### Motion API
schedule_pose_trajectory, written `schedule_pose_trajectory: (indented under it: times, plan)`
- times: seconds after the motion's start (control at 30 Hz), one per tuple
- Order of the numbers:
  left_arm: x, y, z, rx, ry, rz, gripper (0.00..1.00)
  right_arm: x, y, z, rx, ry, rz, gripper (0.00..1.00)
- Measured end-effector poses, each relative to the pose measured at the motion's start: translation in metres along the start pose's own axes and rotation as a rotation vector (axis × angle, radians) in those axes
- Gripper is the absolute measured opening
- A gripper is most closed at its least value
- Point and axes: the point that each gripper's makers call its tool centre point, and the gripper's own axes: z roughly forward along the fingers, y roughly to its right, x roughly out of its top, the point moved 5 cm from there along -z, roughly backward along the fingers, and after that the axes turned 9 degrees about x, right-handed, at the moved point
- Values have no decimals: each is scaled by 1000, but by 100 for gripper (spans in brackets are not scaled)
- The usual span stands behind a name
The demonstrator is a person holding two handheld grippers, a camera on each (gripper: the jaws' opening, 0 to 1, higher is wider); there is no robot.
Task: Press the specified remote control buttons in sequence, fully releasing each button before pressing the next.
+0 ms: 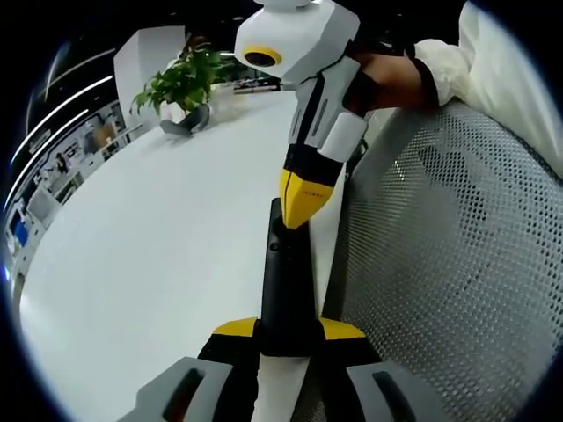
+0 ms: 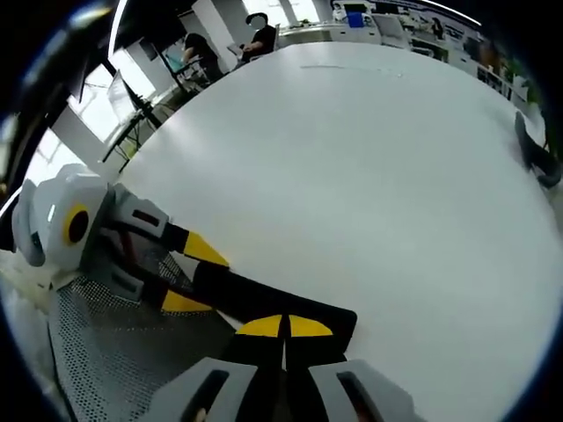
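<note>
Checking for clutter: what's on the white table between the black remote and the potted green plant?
Nothing: in the left gripper view, bare white table separates the black remote from the potted green plant.

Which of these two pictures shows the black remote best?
The left gripper view: the remote runs lengthwise up the picture, one end in the left hand-held gripper, the right hand-held gripper pressing its far end. The right gripper view shows it slanted, partly covered.

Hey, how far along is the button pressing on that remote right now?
Done: the left gripper holds the black remote at the white table edge. In hand: the right gripper, fingers shut together, has its yellow tip on the remote's far end. Left: which buttons were pressed can't be told, so any releasing and later presses can't be confirmed.
</note>
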Motion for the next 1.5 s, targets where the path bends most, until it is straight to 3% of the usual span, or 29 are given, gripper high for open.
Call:
schedule_pose_trajectory:
  times: [0.57,1.5]
  plan:
    - [0,0,1,-8,1,-4,25,-1,0,5,-37,-11,-90,0]
    - [-1,-4,0,8,-47,-45,25,0,3,5,-24,12,-20,0]
